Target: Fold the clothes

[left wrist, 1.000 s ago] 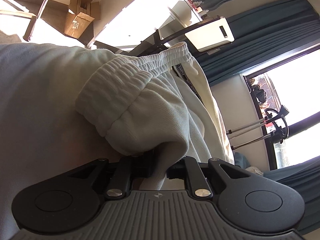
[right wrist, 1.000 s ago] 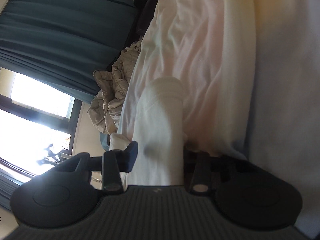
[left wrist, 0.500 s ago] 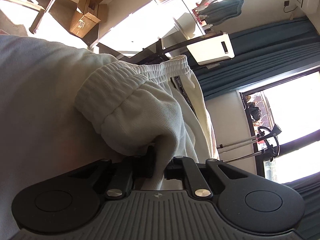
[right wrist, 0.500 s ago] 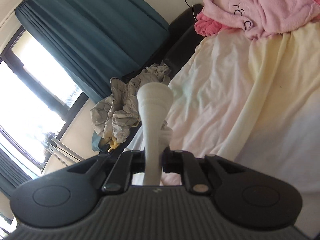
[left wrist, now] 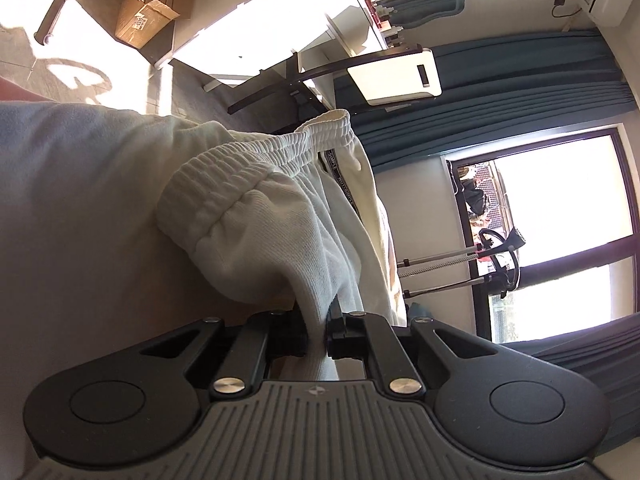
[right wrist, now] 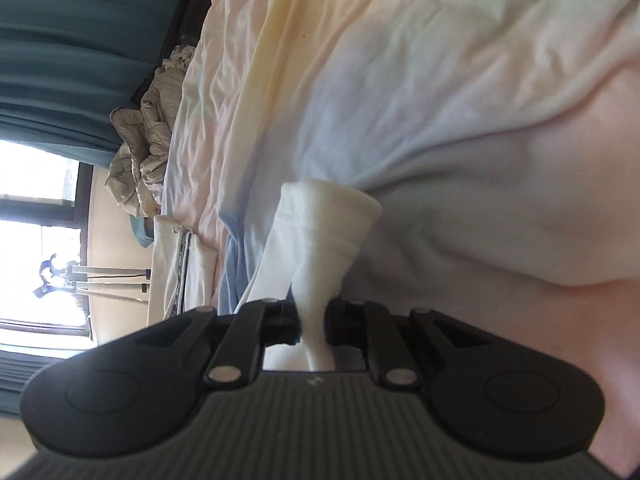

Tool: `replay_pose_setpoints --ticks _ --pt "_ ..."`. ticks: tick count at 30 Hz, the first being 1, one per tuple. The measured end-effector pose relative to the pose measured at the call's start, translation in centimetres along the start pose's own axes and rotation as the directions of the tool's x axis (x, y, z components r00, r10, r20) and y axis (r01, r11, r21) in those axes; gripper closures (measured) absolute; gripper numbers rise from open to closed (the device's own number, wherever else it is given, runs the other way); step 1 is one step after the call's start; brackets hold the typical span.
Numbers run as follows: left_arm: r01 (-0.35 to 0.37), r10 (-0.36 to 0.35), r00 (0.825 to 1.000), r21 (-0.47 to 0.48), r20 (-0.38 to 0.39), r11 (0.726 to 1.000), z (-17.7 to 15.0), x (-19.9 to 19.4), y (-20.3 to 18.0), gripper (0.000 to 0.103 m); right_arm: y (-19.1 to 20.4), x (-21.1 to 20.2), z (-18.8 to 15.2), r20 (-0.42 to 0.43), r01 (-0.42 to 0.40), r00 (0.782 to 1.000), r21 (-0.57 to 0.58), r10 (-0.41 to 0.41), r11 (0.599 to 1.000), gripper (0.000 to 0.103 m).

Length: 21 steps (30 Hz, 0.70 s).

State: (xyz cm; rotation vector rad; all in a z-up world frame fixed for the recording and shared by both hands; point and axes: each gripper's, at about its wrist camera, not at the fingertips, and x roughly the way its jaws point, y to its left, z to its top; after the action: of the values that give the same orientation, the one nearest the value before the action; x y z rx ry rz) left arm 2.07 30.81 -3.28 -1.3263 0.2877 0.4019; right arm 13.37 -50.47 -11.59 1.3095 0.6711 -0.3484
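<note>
Sweatpants [left wrist: 280, 236] pinched at both ends – left gripper [left wrist: 316, 330] clamps waistband side at 6 o'clock, right gripper [right wrist: 314, 326] clamps cuff [right wrist: 328, 216] – likely stretching them over bedsheet [right wrist: 460, 80] for folding.

Each hand-held gripper [left wrist: 318, 332] [right wrist: 314, 326] has black linkage arms, silver screws and a ribbed grey body.
</note>
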Motion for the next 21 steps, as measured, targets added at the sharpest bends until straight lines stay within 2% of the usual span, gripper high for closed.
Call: replay_pose_setpoints --ticks 3,4,6,9,14,16,18,21 --pt "-0.005 0.005 1.0 -0.003 -0.008 1.0 0.1 0.2 0.2 0.094 0.2 -0.8 -0.4 0.036 0.024 0.999 -0.036 -0.023 0.999 0.079" --pt "-0.006 0.006 1.0 -0.004 -0.01 1.0 0.1 0.2 0.3 0.094 0.4 -1.2 -0.5 0.071 0.05 0.996 -0.047 -0.046 0.998 0.071" --pt "-0.009 0.009 1.0 -0.006 -0.015 1.0 0.2 0.4 0.5 0.093 0.7 -1.8 -0.7 0.138 0.096 0.987 -0.068 -0.086 0.993 0.069" --pt "-0.014 0.014 1.0 -0.009 -0.023 1.0 0.3 0.6 0.7 0.093 0.8 -1.9 -0.1 0.204 0.105 0.975 -0.102 -0.082 0.989 0.069" --pt "-0.017 0.016 0.999 -0.027 -0.033 0.999 0.3 0.8 1.2 0.093 0.4 -1.0 1.0 0.196 0.05 0.98 -0.112 -0.028 0.992 0.092" --pt "-0.016 0.015 0.999 -0.035 -0.032 0.999 0.3 0.8 1.3 0.093 1.3 -1.6 1.0 0.223 -0.002 0.974 -0.154 0.036 0.988 0.093" --pt "-0.019 0.018 0.999 -0.032 -0.03 0.999 0.3 0.8 1.2 0.093 2.9 -2.2 0.8 0.252 -0.012 0.965 -0.23 0.072 0.973 0.093" --pt "-0.019 0.018 0.999 -0.037 -0.031 0.999 0.4 0.9 1.2 0.093 4.6 -1.8 0.4 0.262 0.033 0.964 -0.289 0.046 0.957 0.092"
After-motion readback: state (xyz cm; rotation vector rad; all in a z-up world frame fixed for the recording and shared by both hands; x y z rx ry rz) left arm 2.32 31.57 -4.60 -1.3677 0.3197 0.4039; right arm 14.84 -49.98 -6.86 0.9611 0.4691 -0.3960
